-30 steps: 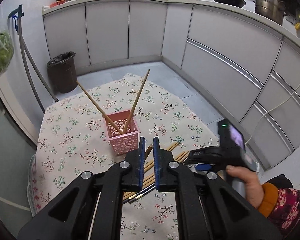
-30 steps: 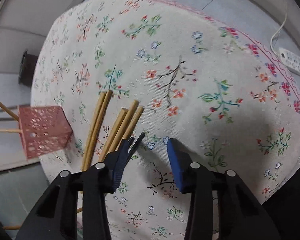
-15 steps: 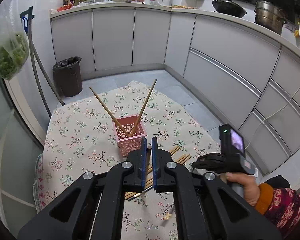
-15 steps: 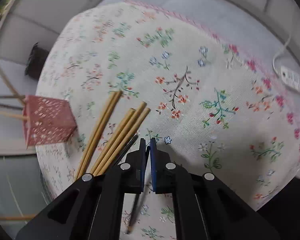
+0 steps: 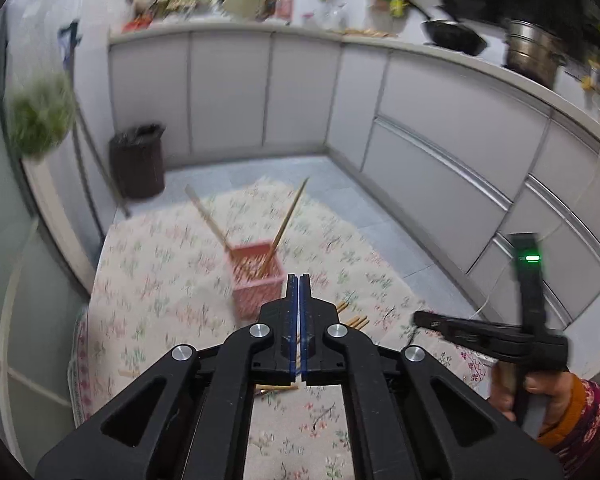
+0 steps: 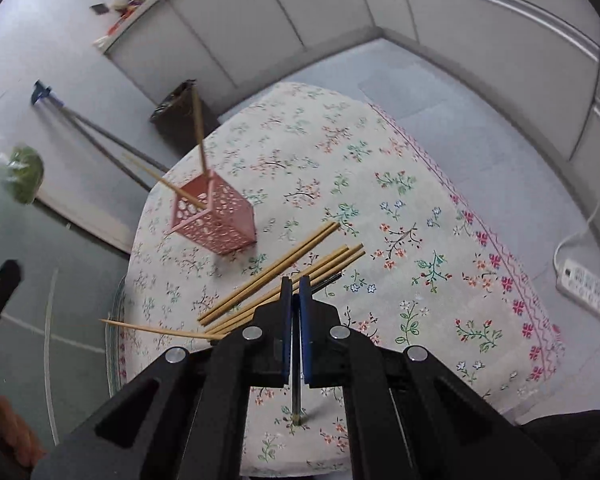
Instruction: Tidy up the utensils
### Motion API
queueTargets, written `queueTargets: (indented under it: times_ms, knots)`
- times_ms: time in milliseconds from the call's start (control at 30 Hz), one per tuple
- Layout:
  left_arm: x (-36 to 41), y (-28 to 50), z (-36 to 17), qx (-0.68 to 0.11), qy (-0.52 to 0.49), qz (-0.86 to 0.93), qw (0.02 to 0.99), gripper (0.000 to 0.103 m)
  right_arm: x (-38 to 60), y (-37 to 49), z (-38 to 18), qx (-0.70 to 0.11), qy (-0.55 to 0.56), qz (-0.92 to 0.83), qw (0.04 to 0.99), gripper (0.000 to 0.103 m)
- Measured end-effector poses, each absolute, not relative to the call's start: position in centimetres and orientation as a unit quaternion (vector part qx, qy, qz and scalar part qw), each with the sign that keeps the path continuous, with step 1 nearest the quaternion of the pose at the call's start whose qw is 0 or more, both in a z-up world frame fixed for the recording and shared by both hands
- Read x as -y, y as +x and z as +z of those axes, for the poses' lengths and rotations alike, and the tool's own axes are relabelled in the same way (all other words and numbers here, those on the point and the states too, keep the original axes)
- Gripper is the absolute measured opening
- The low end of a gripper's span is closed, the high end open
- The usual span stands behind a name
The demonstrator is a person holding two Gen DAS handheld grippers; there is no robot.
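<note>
1. Pink basket (image 6: pixel 214 220) stands left of centre on the floral tablecloth (image 6: pixel 440 240). Two wooden chopsticks (image 6: pixel 199 128) lean out of it, crossed, tips down inside.
2. Loose wooden chopsticks (image 6: pixel 284 272) lie in a rough parallel bunch on the cloth just right of the basket; one more (image 6: pixel 156 330) lies askew at the near end.
3. Left gripper (image 5: pixel 299 292) hovers above the table near the basket, pads pressed together, nothing visible between them.
4. Right gripper (image 6: pixel 295 292) is clamped on a dark chopstick (image 6: pixel 296 384). The stick runs between the pads; its lower end hangs free over the cloth, and dark tips show past the fingers.
5. Handling guess: the chopstick is light, stiff, thin and smooth, so it may pivot or slip in a pinch. Hold looks off-centre; gripping nearer the middle would limit swing.
6. Likely next: tip it upright and drop it into the basket, well apart from the leaning pair.
</note>
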State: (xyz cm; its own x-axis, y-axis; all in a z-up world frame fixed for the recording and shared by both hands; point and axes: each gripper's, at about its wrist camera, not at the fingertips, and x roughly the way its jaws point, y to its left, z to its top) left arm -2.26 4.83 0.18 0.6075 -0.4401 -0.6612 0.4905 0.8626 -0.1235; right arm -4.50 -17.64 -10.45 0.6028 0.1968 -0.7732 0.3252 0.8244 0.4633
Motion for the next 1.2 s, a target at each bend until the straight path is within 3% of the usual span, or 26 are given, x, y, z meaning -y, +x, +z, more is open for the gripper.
queueTargets:
  times_ms: [33, 133, 300, 433, 467, 533, 600, 700, 800, 1200]
  knots:
    - [-5.5, -1.2, -0.8, -0.387, 0.014, -0.245, 0.889, 0.007, 17.6, -4.8, -10.0, -0.441, 0.290, -0.034, 0.848, 0.004]
    - [-9.0, 3.4, -6.5, -0.506, -0.076, -0.148, 0.846, 0.029, 17.6, -5.1, -9.2, -0.433, 0.280, -0.026, 0.856, 0.004]
    - [-14.6, 8.5, -17.3, -0.625, -0.178, 0.032, 0.759, 0.029, 17.4, -4.6, -9.7, -0.435, 0.276, -0.020, 0.857, 0.004]
    - [-16.2, 9.6, -22.3, -0.651, -0.230, 0.124, 0.713, 0.029, 17.3, -4.3, -9.9, -0.437, 0.274, -0.012, 0.857, 0.004]
    - [-16.0, 9.8, -22.7, -0.647, -0.232, 0.134, 0.714, 0.034, 17.2, -4.2, -9.9, -0.436, 0.271, -0.011, 0.858, 0.004]
    - [-14.6, 10.6, -22.4, -0.635, -0.205, 0.125, 0.734, 0.034, 17.1, -4.1, -10.0, -0.437, 0.267, -0.008, 0.859, 0.004]
    - [-13.6, 10.8, -22.4, -0.634, -0.177, 0.129, 0.742, 0.017, 17.1, -4.0, -10.1, -0.440, 0.267, -0.003, 0.857, 0.004]
    - [-13.0, 10.6, -22.1, -0.618, -0.163, 0.109, 0.761, 0.006, 16.9, -4.1, -9.9, -0.441, 0.266, 0.005, 0.857, 0.004]
    - [-13.3, 10.0, -20.1, -0.593, -0.182, 0.065, 0.782, 0.006, 16.6, -4.4, -9.0, -0.433, 0.261, 0.017, 0.863, 0.004]
    - [-12.1, 2.5, -3.5, -0.405, -0.099, -0.020, 0.909, 0.006, 15.4, -5.4, -1.7, -0.379, 0.244, 0.070, 0.890, 0.004]
